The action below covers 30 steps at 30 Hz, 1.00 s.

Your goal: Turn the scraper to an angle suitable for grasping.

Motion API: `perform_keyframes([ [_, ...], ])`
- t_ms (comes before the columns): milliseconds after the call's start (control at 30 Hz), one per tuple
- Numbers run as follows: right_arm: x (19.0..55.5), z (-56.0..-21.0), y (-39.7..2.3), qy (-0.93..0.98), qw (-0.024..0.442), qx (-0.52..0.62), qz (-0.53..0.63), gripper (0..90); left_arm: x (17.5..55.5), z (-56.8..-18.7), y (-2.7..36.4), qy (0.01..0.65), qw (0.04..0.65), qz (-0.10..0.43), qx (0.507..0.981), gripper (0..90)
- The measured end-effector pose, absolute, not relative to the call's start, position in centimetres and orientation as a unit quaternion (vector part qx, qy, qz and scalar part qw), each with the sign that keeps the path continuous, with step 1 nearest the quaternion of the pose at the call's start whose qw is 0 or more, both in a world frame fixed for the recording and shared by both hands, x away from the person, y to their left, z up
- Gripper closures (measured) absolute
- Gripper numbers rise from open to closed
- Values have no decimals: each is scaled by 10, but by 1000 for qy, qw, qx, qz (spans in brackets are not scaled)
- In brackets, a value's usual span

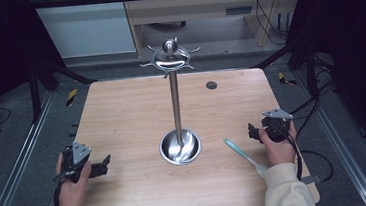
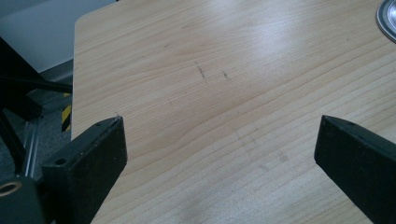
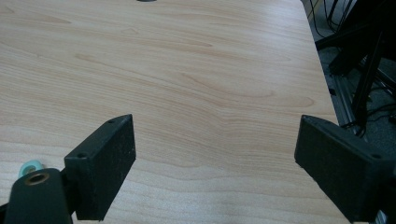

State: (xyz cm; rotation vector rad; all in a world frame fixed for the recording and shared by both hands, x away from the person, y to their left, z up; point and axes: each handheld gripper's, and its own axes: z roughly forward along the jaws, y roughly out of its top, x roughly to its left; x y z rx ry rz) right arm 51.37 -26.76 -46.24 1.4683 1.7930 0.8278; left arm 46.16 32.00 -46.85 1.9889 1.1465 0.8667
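A steel stand [image 1: 175, 103] rises from a round dish base [image 1: 180, 147] in the middle of the wooden table [image 1: 122, 118], with a ring of hooks [image 1: 169, 59] at its top. A light teal-handled utensil [image 1: 244, 156] lies flat to the right of the base. My right gripper [image 1: 254, 132] rests just right of the utensil's handle, open with bare wood between its jaws; the handle's tip [image 3: 31, 166] shows at the left in the right gripper view. My left gripper [image 1: 103, 165] sits near the table's front left, open and holding nothing. The base rim [image 2: 386, 18] shows in the left gripper view.
A small dark round cap [image 1: 211, 85] is set into the table toward the back right. Cables [image 1: 316, 101] trail off the right edge. Metal frame rails [image 1: 15, 163] run along both sides of the table.
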Motion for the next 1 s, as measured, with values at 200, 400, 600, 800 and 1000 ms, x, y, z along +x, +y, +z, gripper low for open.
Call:
perform_keyframes([
  [200,515,-464,-262,703,332,551,304,161,461,-468,320,439,336,333,764,22],
  [400,520,-464,-248,731,305,534,295,253,461,-468,320,439,337,334,763,22],
  [600,520,-465,-240,756,287,517,282,466,461,-468,320,439,335,334,764,22],
  [800,518,-466,-235,779,262,498,277,744,461,-468,320,438,335,334,764,22],
  [1000,517,-468,-225,808,247,470,255,900,461,-468,320,438,335,334,764,22],
])
